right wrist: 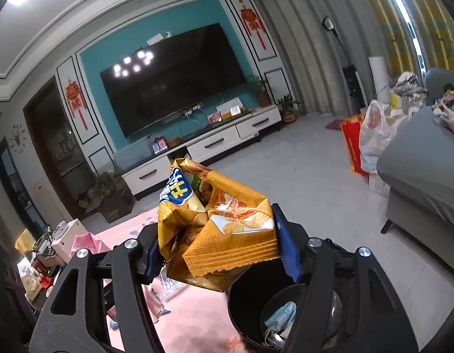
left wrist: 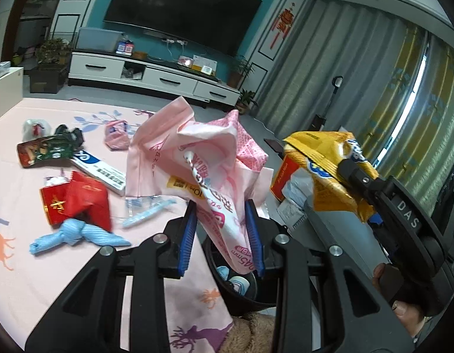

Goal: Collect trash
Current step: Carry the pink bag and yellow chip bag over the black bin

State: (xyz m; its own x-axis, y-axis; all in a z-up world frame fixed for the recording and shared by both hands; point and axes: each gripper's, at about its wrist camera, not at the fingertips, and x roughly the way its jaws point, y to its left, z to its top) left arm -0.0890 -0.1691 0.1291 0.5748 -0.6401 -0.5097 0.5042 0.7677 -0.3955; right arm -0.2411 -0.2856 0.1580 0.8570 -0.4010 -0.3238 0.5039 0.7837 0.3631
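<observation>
left gripper [left wrist: 221, 232] clamps pink bag [left wrist: 203, 158], right gripper [right wrist: 219, 248] clamps yellow bag [right wrist: 215, 223]; both held above bin [right wrist: 247, 303], likely for dropping in

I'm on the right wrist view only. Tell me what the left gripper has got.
Observer: The left gripper is shut on a crumpled pink wrapper, held above the black bin.
Operator: Report what's still on the table.
Observer: Several pieces: a red packet, a knotted blue cloth, a white-and-blue box and a green-and-red wrapper lie on the pink tablecloth.
Operator: Check my yellow bag from your side.
Observer: The right gripper is clamped on the yellow snack bag, level with the pink wrapper and to its right.
</observation>
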